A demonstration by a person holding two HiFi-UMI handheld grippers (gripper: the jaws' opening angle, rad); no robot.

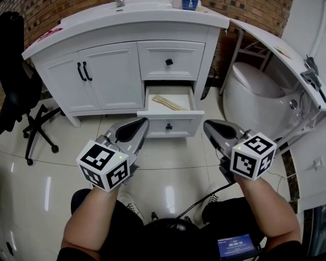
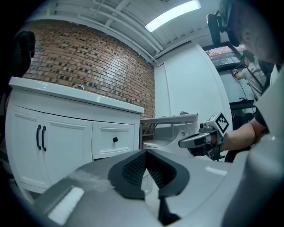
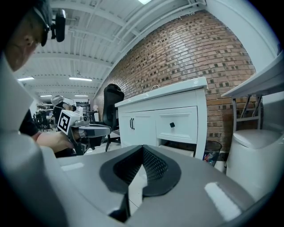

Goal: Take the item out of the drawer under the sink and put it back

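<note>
Pale wooden sticks [image 1: 169,102] are seen in the open white drawer [image 1: 184,125] — unfetched or already returned; left grey gripper [image 1: 142,124] and right grey gripper [image 1: 207,125] are closed, empty.

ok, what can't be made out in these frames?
- Item in the drawer: head view, too small to identify.
- Drawer inside: gripper views, hidden by the jaws and low angle.
- Blue thing on the counter: head view, cut by top edge.
- Screen: head view, print too small.
</note>
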